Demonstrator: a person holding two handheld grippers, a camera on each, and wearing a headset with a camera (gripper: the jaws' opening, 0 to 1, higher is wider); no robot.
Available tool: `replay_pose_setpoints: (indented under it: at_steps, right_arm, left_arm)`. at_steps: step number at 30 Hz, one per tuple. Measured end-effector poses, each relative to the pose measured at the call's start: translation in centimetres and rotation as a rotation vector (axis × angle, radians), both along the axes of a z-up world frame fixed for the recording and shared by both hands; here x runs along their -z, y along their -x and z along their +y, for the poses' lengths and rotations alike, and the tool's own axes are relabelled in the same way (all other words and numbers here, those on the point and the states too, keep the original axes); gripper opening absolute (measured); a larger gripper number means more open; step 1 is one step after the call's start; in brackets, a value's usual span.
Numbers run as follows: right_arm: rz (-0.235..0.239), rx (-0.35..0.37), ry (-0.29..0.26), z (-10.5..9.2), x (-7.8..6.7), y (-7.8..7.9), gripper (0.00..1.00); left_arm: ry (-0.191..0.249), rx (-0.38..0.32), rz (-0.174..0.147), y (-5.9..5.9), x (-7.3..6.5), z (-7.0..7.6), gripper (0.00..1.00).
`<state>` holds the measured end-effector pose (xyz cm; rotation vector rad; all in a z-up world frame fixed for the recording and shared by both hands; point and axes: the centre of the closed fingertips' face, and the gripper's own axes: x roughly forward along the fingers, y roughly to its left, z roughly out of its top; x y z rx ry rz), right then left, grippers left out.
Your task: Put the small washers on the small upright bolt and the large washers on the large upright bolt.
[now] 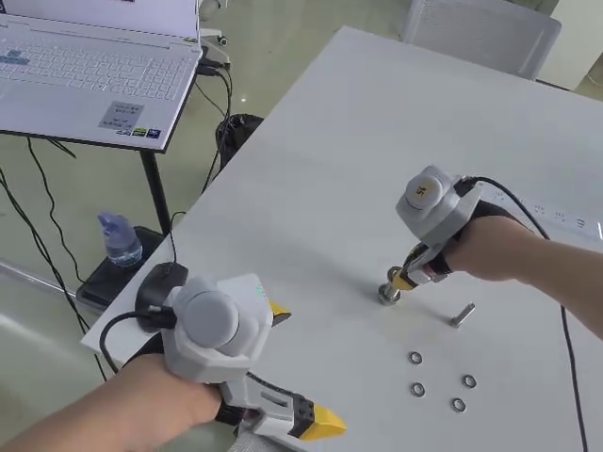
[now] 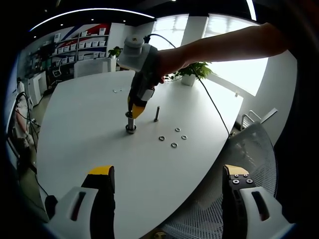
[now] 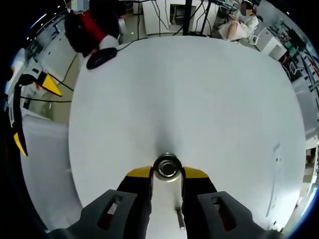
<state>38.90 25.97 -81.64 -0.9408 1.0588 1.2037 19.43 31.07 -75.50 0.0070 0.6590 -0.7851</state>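
Note:
On the white table [image 1: 358,141] the large upright bolt [image 1: 389,293] stands with my right gripper [image 1: 407,280] tilted down onto its top. In the right gripper view the jaws close around a shiny large washer [image 3: 167,167] right over that bolt, so my right gripper [image 3: 167,173] is shut on it. The small upright bolt [image 1: 462,315] stands just to the right. Several small washers [image 1: 417,389] lie loose in front of it. My left gripper [image 1: 301,367] hangs open near the table's front edge with nothing between its fingers. From the left gripper view, the right gripper [image 2: 134,110] sits on the large bolt [image 2: 130,123].
A laptop [image 1: 85,66] sits on a stand to the left, off the table, with cables and a spray bottle [image 1: 118,235] on the floor below. A mesh chair [image 1: 480,33] stands past the far table edge. Two washers [image 2: 117,90] lie far across the table.

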Motion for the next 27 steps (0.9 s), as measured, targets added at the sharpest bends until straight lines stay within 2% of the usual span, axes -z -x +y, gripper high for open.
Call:
replay_pose_setpoints:
  at_steps: [15, 27]
  right_arm:
    - [-0.003, -0.022, 0.023, 0.3, 1.3, 0.0, 0.21]
    - [0.001, -0.024, 0.042, 0.0, 1.9, 1.3, 0.22]
  left_arm:
    - [0.009, -0.006, -0.002, -0.1, 0.1, 0.3, 0.89]
    - [0.014, -0.004, -0.003, 0.0, 0.1, 0.4, 0.89]
